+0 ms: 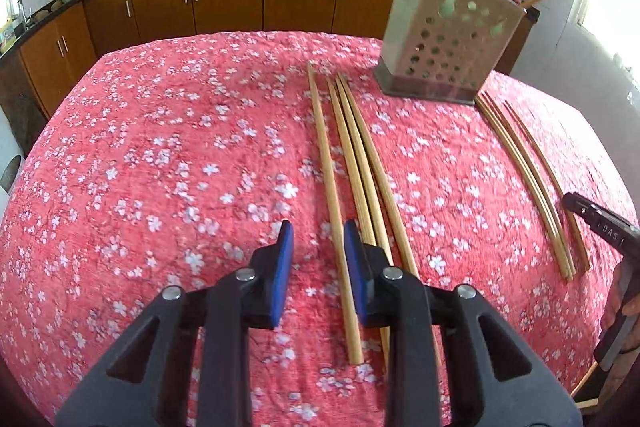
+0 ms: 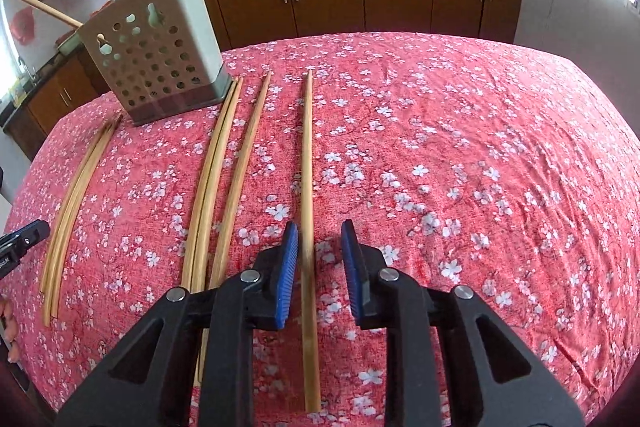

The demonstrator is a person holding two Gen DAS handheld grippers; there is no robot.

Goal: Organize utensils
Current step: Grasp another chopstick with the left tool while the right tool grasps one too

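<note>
Left wrist view: my left claw point(image 1: 318, 241) hangs released above a chopstick point(image 1: 334, 211) on the red floral surface point(image 1: 160, 167). My right claw point(image 2: 319, 241) is released too, straddling a lone chopstick point(image 2: 307, 227). Beyond stands the perforated holder point(image 1: 444, 47), with more chopsticks point(image 2: 216, 187) lying beside it.

Matt wood chopsticks point(image 1: 335, 211), perforated metal holder point(image 1: 444, 43)
</note>
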